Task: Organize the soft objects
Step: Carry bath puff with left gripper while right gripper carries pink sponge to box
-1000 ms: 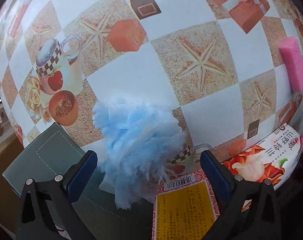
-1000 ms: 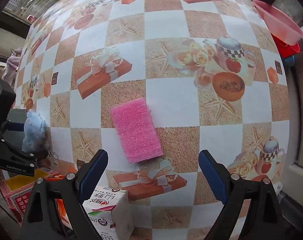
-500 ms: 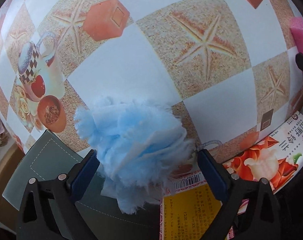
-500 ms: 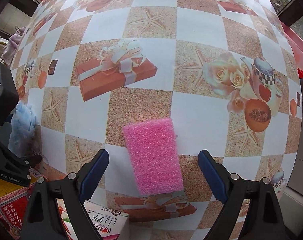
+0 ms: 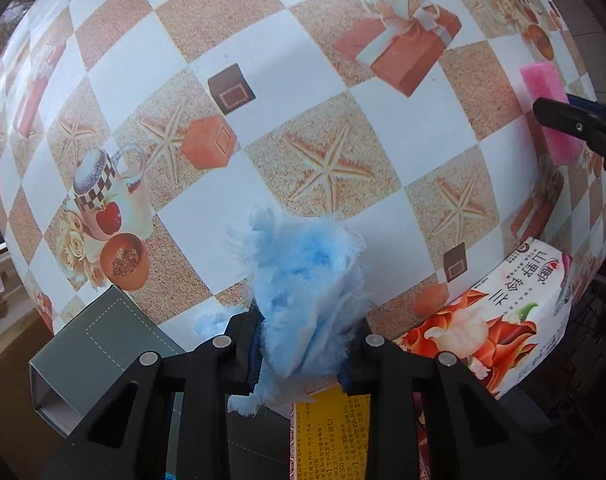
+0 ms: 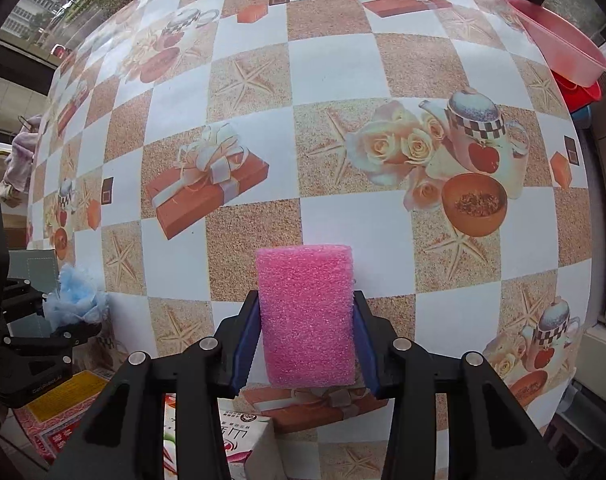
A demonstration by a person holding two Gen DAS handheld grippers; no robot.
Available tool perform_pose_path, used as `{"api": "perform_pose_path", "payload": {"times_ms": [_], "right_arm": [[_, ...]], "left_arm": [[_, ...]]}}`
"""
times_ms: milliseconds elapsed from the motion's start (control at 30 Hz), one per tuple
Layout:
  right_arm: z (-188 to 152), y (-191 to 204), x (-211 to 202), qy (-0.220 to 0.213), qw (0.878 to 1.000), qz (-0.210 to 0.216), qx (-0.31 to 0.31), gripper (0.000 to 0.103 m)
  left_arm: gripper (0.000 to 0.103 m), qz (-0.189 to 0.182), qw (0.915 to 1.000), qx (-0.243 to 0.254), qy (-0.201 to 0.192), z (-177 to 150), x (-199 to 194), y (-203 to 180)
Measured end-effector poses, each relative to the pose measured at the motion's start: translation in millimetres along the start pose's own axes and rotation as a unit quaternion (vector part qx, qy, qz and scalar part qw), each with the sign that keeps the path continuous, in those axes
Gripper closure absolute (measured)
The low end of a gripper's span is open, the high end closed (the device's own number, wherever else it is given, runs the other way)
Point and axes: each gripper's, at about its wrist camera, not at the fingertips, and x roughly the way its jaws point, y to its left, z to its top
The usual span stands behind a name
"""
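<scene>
Closing on both sides, your left gripper (image 5: 301, 354) is squeezing the blue puff (image 5: 303, 280) while your right gripper (image 6: 307, 344) is clamping the pink sponge (image 6: 307, 312).

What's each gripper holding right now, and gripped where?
Left gripper: closing on the blue fluffy puff, pinched across its middle. Right gripper: closing on the pink sponge, pads on its long sides.

My surface (image 6: 335, 68) wears a checked cloth of white and sandy squares printed with starfish, gift boxes, teapots and roses. On it lie a pink sponge (image 6: 308, 316), a printed tissue pack (image 5: 499, 336) at the near edge and a grey box (image 5: 99, 344).
</scene>
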Motion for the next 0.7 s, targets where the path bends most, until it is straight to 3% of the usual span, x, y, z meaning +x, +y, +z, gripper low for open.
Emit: {"api": "perform_pose_path", "payload": {"times_ms": [300, 700], "right_arm": [[-10.0, 7.0, -34.6, -0.025, 0.999, 0.027, 0.008, 0.058], [-47.4, 42.2, -80.5, -0.05, 0.997, 0.052, 0.001, 0.058]], "left_arm": [[0.072, -0.019, 0.9951, -0.014, -0.096, -9.5, -58.7, -8.8], [0.072, -0.038, 0.9804, -0.039, -0.19, -57.3, -124.9, 0.5]]}}
